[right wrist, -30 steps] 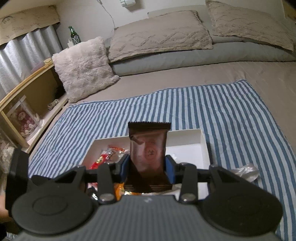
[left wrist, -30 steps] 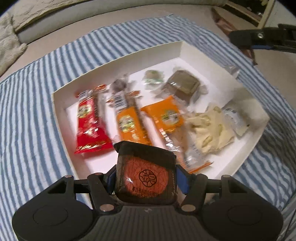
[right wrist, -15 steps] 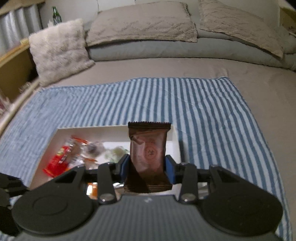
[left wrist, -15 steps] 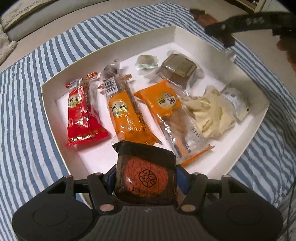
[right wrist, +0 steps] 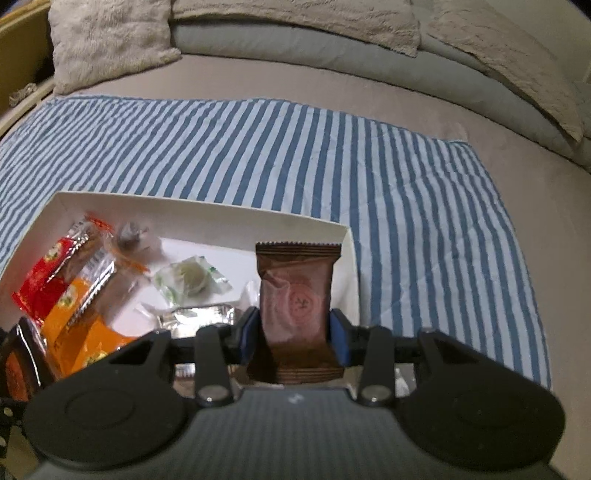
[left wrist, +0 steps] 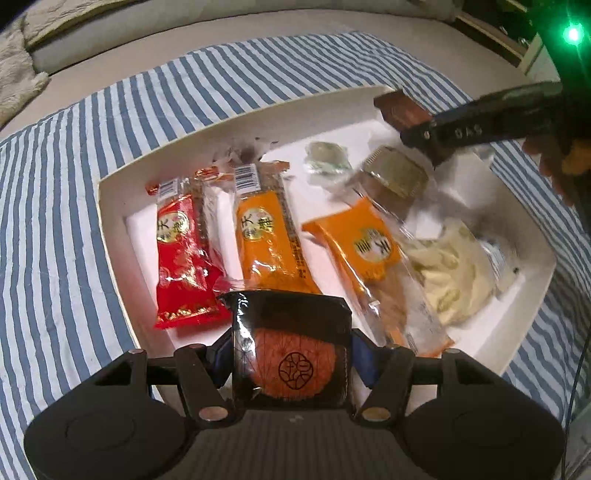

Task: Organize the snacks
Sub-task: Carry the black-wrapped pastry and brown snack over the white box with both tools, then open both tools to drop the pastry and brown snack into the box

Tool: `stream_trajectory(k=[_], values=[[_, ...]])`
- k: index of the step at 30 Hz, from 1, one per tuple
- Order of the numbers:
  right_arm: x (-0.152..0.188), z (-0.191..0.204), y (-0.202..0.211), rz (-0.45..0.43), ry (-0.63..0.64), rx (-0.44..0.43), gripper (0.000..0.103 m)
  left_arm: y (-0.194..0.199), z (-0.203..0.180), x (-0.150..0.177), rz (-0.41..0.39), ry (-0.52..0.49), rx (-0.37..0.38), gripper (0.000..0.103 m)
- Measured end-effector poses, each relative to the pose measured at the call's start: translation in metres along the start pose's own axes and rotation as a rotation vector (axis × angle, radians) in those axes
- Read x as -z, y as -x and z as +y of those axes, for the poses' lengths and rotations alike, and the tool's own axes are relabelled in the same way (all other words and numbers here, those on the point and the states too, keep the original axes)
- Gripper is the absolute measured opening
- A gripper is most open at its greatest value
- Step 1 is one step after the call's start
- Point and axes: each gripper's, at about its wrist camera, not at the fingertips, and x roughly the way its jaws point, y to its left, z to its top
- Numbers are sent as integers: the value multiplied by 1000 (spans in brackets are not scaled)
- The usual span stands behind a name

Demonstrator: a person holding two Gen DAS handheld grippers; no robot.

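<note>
My left gripper (left wrist: 290, 354) is shut on a black square packet with an orange disc (left wrist: 291, 363), held over the near edge of the white box (left wrist: 110, 236). My right gripper (right wrist: 293, 332) is shut on a brown snack packet (right wrist: 295, 299), upright above the box's far right corner (right wrist: 343, 236). In the left wrist view that right gripper (left wrist: 410, 129) reaches in from the upper right with the brown packet (left wrist: 400, 110). In the box lie a red packet (left wrist: 181, 258), two orange packets (left wrist: 267, 240), a green-white sweet (left wrist: 327, 162) and a square brown cake (left wrist: 393, 181).
The box sits on a blue and white striped cloth (right wrist: 295, 155) spread over a grey bed. Pillows (right wrist: 295, 18) and a fluffy cushion (right wrist: 107, 37) lie at the far end. A pale crumpled bag (left wrist: 450, 273) fills the box's right side. A hand (left wrist: 554, 162) holds the right gripper.
The right gripper has come down and tilted toward the box's far right corner with its brown packet. The left gripper moved slightly nearer the box, still holding its packet.
</note>
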Motion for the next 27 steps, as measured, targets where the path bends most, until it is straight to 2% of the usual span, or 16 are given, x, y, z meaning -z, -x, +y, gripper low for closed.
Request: stream_trajectory(k=[9, 12, 14, 17, 21, 23, 25, 27], values=[[-5, 12, -24, 42, 26, 36, 47, 5, -2, 11, 74, 1, 48, 64], [-8, 12, -26, 46, -10, -3, 47, 6, -6, 16, 93, -12, 52, 64], [-12, 13, -27, 46, -22, -29, 47, 7, -6, 17, 94, -13, 46, 64], [-15, 17, -25, 32, -28, -22, 47, 8, -5, 17, 82, -5, 49, 64], [-18, 9, -19, 0, -95, -42, 48, 10, -4, 13, 50, -7, 47, 64], [-18, 2, -18, -5, -118, -50, 51, 11, -3, 11, 44, -8, 44, 64], [-15, -2, -17, -8, -125, -48, 66, 11, -3, 10, 39, -5, 41, 65], [-13, -4, -13, -16, -126, -40, 72, 12, -4, 9, 36, -6, 33, 69]])
